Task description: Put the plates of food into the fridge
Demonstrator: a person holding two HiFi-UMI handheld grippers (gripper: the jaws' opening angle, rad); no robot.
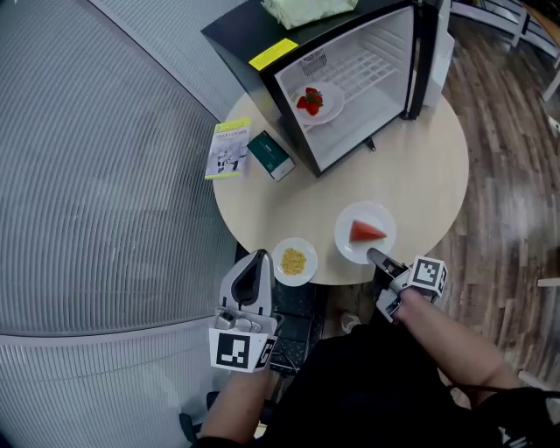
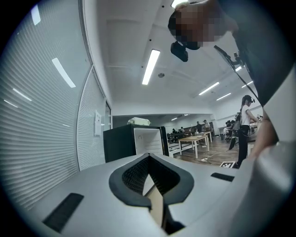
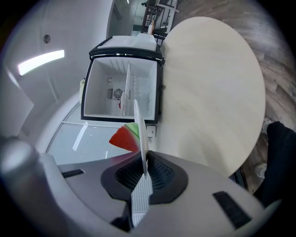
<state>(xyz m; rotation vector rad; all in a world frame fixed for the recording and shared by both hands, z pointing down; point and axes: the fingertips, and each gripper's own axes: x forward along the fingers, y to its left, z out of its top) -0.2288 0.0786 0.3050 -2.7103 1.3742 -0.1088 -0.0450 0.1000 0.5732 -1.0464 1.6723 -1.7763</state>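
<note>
A white plate with a watermelon slice (image 1: pixel 365 232) is near the round table's (image 1: pixel 420 166) front edge. My right gripper (image 1: pixel 374 255) is shut on its near rim. In the right gripper view the plate (image 3: pixel 138 125) shows edge-on between the jaws of that gripper (image 3: pixel 141 173), with the red slice (image 3: pixel 125 138) to its left. A small plate of yellow food (image 1: pixel 295 261) sits left of it. My left gripper (image 1: pixel 256 260) hangs just off the table's edge, shut and empty (image 2: pixel 150 185). The black fridge (image 1: pixel 350 79) stands open with a plate of strawberries (image 1: pixel 317 103) inside.
A booklet (image 1: pixel 228 149) and a dark green box (image 1: pixel 270 155) lie on the table left of the fridge. A pale green cloth (image 1: pixel 306 10) rests on the fridge top. The fridge door (image 1: pixel 435 52) swings out at right. A ribbed grey wall (image 1: pixel 96 175) runs along the left.
</note>
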